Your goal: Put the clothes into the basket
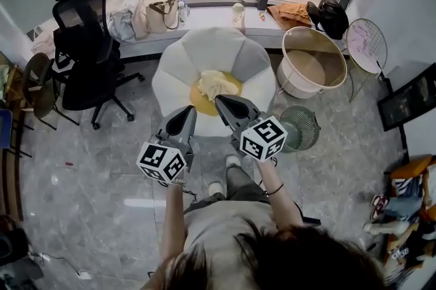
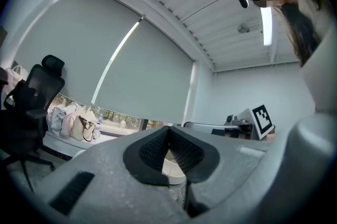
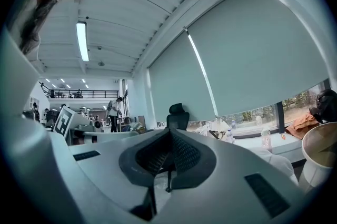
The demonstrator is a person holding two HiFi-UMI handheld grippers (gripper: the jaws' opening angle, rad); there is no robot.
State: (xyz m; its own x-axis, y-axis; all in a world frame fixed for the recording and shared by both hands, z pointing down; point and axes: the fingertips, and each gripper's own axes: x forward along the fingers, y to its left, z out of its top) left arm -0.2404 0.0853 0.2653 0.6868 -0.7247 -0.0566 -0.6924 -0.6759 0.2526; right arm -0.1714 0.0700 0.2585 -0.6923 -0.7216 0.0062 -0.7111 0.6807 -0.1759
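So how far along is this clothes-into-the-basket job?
Nothing looks done yet: the basket looks empty. In hand: nothing; both the left tongs and right tongs are shut and empty, close to the pale yellow cloth lying on the flower-shaped seat. Left: grab that cloth and carry it to the basket.

Head view: above the person, facing steeply down at the floor (image 1: pixel 88 166) | left gripper view: close behind the left gripper (image 1: pixel 185 111) jaws, level, toward the window blind (image 2: pixel 105 60) | right gripper view: close behind the right gripper (image 1: pixel 221 102) jaws, level, same blind | shared by all: black office chair (image 1: pixel 85 54), window counter (image 1: pixel 204 15)
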